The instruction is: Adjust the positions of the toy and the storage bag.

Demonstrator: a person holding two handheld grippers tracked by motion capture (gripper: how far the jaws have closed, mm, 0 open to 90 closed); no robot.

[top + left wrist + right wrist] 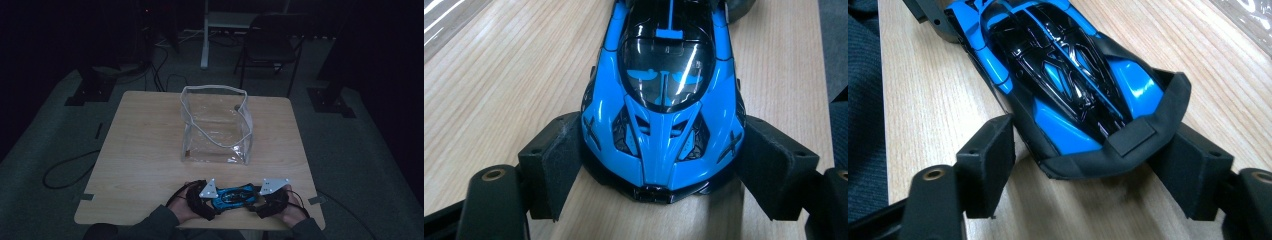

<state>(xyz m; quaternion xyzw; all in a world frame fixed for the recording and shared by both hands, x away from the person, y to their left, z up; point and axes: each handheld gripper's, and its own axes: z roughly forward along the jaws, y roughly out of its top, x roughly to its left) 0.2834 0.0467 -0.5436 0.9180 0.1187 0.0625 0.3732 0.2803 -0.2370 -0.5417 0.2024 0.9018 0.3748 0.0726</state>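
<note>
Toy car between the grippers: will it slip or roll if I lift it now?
The toy car has a glossy, tapering shell, so the pads may slide. It probably rolls freely. The left hand-held gripper clamps the nose; it looks light.

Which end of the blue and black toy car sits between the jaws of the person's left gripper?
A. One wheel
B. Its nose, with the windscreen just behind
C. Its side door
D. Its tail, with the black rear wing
B: in the left gripper view the blue and black toy car points its nose and windscreen at the camera, between the left gripper jaws, on the wooden table.
</note>
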